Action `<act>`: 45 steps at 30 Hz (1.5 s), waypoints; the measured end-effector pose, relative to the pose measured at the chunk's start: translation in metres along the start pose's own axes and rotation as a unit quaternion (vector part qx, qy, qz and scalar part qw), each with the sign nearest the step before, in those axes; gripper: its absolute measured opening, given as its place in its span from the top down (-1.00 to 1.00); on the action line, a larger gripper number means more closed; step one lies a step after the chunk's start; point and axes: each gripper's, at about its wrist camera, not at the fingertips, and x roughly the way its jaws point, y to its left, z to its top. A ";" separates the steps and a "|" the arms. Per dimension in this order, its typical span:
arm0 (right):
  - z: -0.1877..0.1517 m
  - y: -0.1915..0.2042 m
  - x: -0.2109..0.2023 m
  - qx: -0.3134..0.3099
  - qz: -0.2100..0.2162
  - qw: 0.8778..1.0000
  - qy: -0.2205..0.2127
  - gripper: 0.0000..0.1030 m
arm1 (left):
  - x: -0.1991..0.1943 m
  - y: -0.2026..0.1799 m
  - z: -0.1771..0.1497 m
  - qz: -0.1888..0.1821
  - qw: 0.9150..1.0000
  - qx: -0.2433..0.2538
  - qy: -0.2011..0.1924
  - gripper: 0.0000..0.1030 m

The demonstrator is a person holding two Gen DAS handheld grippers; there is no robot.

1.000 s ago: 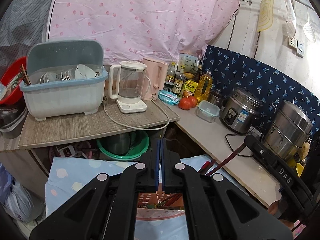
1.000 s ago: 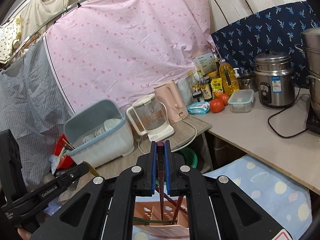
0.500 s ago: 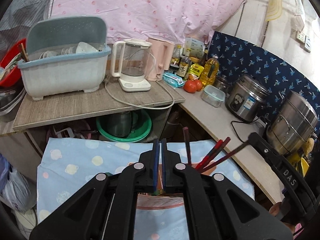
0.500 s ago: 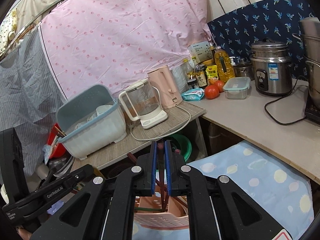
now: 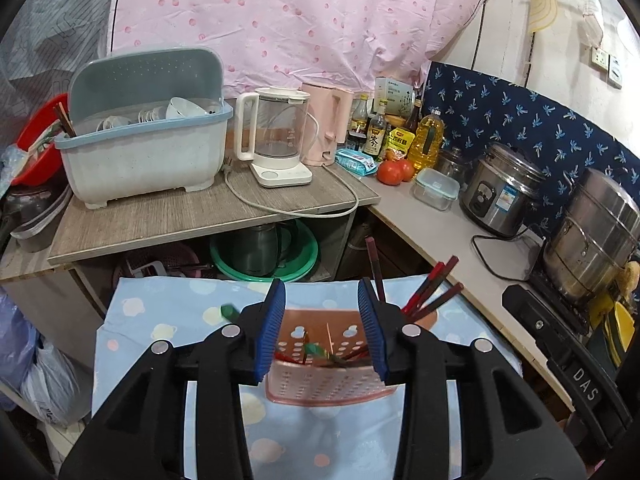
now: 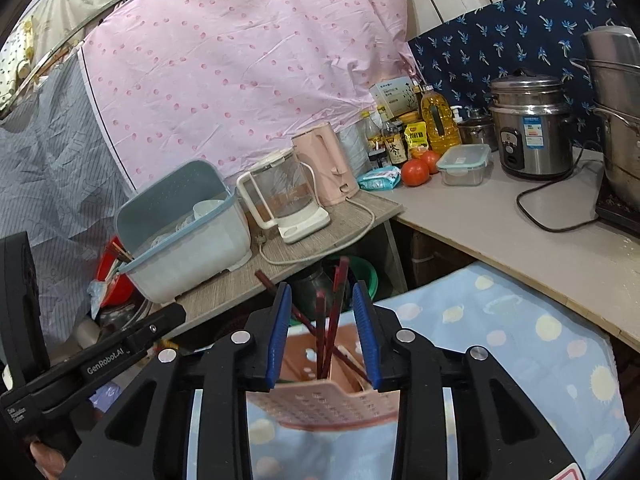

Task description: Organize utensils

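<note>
A pink perforated utensil holder [image 5: 320,384] stands on the blue dotted cloth [image 5: 160,320], just under my left gripper [image 5: 321,292]. Its jaws are opening, with nothing pressed between the pads. Dark red chopsticks [image 5: 434,290] lean out of the holder's right side, and a green-handled piece [image 5: 316,348] lies inside. In the right wrist view, my right gripper [image 6: 321,294] hangs over the same holder [image 6: 332,400], its jaws opening too. Several dark red chopsticks [image 6: 320,320] stand loose between the blue pads, their lower ends in the holder.
A wooden shelf [image 5: 180,220] behind the cloth carries a blue dish rack [image 5: 148,160] and a glass kettle [image 5: 280,140]. The counter on the right bears a rice cooker [image 5: 500,196], a steel pot [image 5: 592,240], tomatoes and bottles. A green basin [image 5: 264,256] sits under the shelf.
Both grippers sank toward the holder and their jaws went from shut to parted. The chopstick that the right gripper pinched now stands free in the holder.
</note>
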 end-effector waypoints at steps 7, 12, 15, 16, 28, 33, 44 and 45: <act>-0.031 0.002 -0.036 -0.017 -0.021 0.999 0.027 0.20 | -0.029 -0.011 -0.029 0.031 0.999 0.024 0.008 0.26; -0.056 0.002 -0.064 -0.023 -0.036 0.998 0.047 0.09 | -0.051 -0.021 -0.059 0.047 0.998 0.035 0.015 0.00; -0.071 -0.001 -0.080 -0.022 -0.043 0.997 0.060 0.07 | -0.063 -0.026 -0.077 0.043 0.998 0.039 0.027 -0.04; -0.077 -0.001 -0.086 -0.024 -0.047 0.997 0.063 0.05 | -0.067 -0.027 -0.083 0.044 0.998 0.040 0.030 -0.07; -0.121 -0.014 -0.135 -0.028 -0.088 0.992 0.081 -0.67 | -0.103 -0.038 -0.136 0.061 0.996 0.047 0.033 -0.83; -0.131 -0.015 -0.145 -0.036 -0.095 0.991 0.090 -0.70 | -0.109 -0.037 -0.151 0.065 0.996 0.050 0.039 -0.86; -0.147 -0.015 -0.161 -0.062 -0.125 0.987 0.083 -0.89 | -0.115 -0.038 -0.173 0.075 0.994 0.055 0.056 -0.86; -0.148 -0.015 -0.162 -0.063 -0.125 0.987 0.083 -0.89 | -0.115 -0.038 -0.174 0.077 0.994 0.057 0.055 -0.86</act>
